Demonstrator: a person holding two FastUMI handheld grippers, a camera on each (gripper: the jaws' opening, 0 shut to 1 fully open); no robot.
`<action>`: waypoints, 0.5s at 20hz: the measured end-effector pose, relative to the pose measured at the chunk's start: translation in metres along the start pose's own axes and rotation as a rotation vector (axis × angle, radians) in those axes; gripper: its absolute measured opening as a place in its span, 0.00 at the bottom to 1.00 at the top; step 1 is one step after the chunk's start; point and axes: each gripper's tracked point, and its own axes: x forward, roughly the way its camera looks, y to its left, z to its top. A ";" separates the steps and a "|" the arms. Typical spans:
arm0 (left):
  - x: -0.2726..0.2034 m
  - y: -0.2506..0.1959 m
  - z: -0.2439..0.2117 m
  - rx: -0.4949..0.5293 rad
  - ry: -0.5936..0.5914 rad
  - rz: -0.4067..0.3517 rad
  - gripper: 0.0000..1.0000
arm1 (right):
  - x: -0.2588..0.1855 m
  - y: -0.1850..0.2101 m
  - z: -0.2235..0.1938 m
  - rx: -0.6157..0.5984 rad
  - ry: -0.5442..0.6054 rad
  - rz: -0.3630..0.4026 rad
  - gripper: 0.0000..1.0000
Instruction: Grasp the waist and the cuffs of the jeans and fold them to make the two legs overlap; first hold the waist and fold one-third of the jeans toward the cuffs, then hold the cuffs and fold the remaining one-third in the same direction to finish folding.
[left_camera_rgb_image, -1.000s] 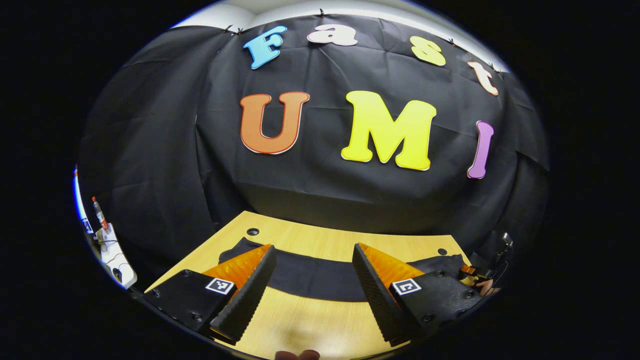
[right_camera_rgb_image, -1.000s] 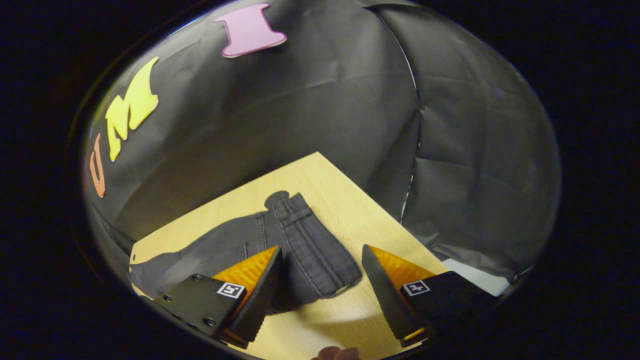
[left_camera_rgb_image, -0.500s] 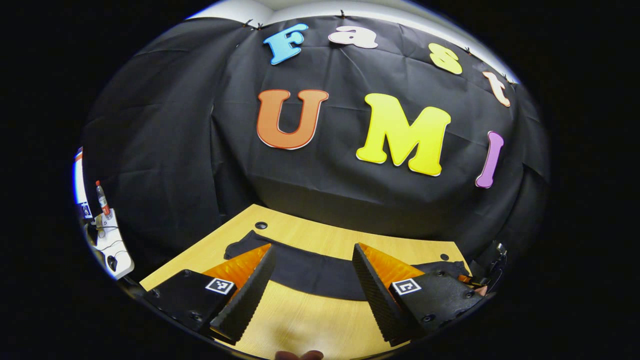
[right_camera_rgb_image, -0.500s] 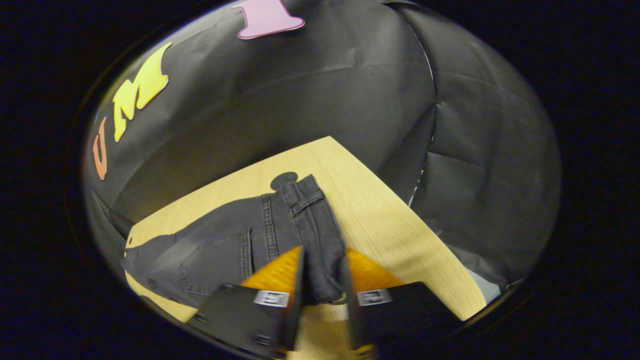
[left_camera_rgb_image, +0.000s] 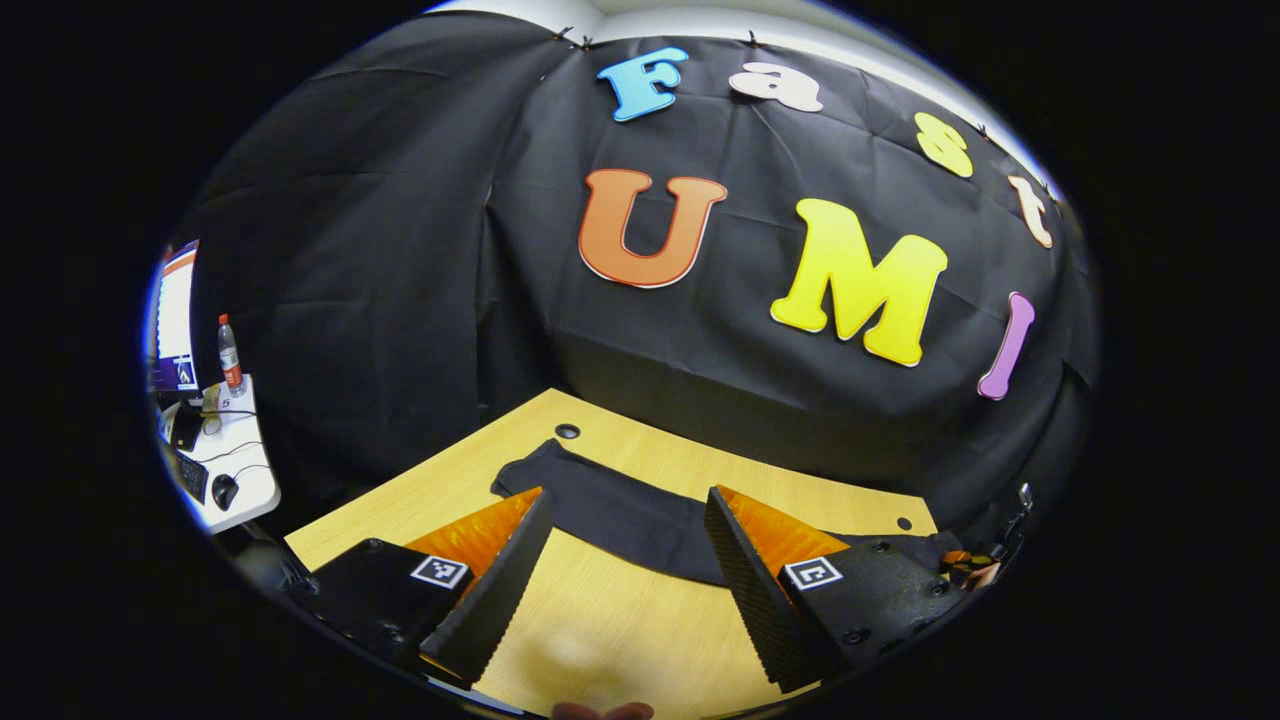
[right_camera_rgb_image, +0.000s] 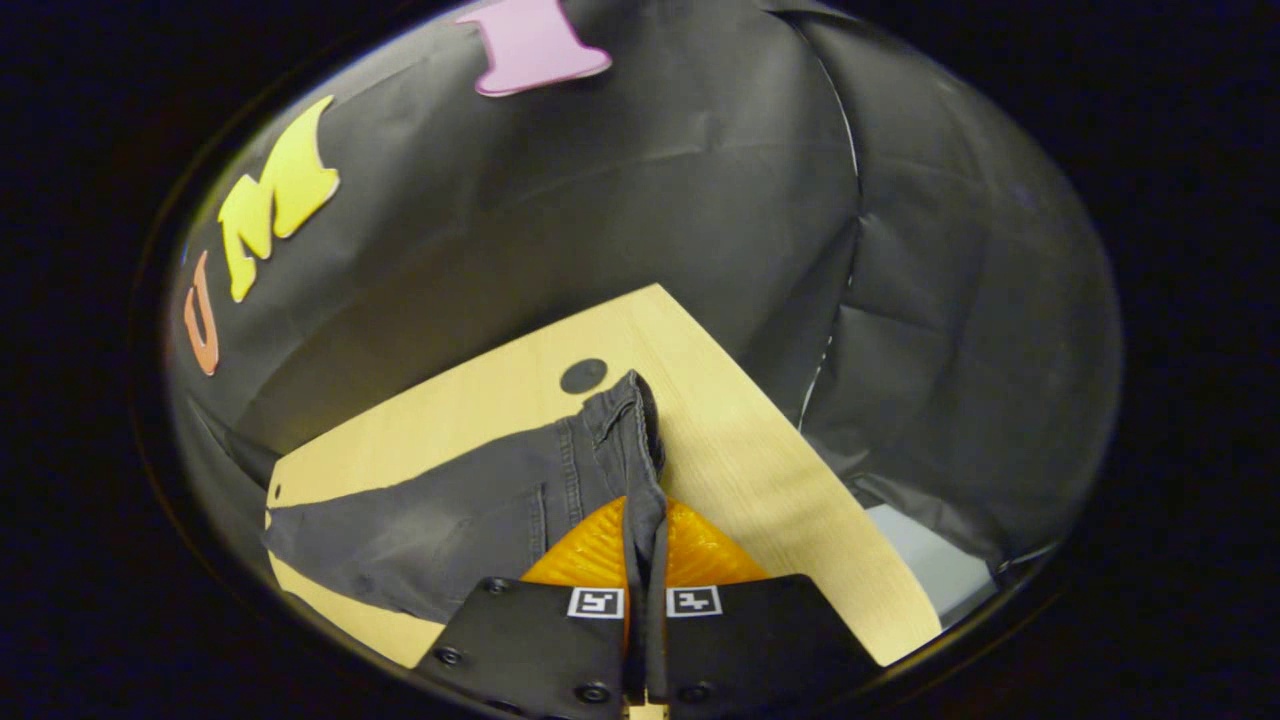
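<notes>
Dark grey jeans lie flat along the wooden table. In the right gripper view my right gripper is shut on the waistband, whose near corner stands pinched up between both fingers. The waistband runs away toward a round hole in the tabletop. In the left gripper view my left gripper hangs open just above the table, short of the jeans leg. The cuff end lies ahead of the left finger. The other gripper, with a hand on it, shows at the far right.
A white side desk with a bottle, keyboard and mouse stands off the table's left end. Round holes mark the table's far corners. The table's right edge drops to a pale floor. Black cloth walls close the back.
My right gripper went from open around the waistband to shut on it, bunching the waist upright. The left gripper stayed open and swung left, bringing the cuff end nearer its centre.
</notes>
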 end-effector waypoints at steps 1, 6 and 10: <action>0.001 0.008 0.001 -0.005 -0.005 0.003 0.99 | -0.011 0.008 0.008 -0.010 -0.019 0.011 0.01; 0.006 0.047 0.004 -0.067 -0.021 0.001 0.99 | -0.058 0.104 0.037 -0.163 -0.078 0.112 0.01; 0.006 0.085 0.003 -0.107 -0.031 0.020 0.99 | -0.101 0.204 0.032 -0.261 -0.109 0.193 0.00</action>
